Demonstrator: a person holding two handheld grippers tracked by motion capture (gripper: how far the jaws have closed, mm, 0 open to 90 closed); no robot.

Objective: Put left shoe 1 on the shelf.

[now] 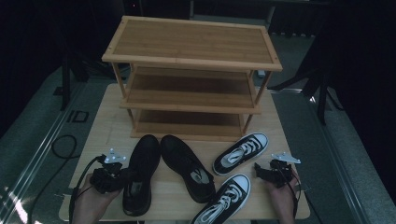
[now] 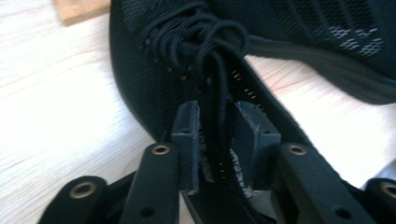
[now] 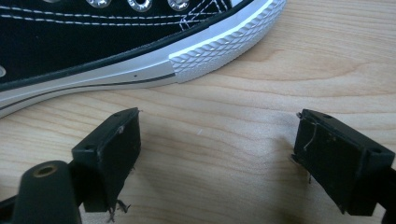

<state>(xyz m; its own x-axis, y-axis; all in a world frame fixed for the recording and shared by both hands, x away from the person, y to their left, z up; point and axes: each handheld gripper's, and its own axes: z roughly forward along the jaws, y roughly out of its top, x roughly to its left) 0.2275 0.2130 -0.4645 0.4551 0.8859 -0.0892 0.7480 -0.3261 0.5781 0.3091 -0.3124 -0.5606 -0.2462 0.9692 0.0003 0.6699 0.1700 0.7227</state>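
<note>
Left hand-held gripper point(image 2: 217, 140) clamps its pads on the laces and tongue of the left black mesh shoe point(image 1: 140, 172), which lies on the bench point(image 1: 102, 130) before the wooden rack point(image 1: 191, 79); right hand-held gripper point(image 3: 217, 154) gapes wide, empty, near a black-and-white sneaker point(image 3: 116, 42).

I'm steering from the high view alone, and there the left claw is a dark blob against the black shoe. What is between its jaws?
Observer: In the left gripper view, the left claw straddles the laced upper of the black mesh lace-up shoe. Mesh and laces fill the gap between its pads.
Operator: Are the pads pressing?
Observer: They sit right against the mesh, but I cannot tell whether they squeeze it.
Operator: And the right claw?
Observer: The right claw is wide open over the light wooden table, and the white rubber toe of a black canvas sneaker lies just ahead, untouched.
</note>
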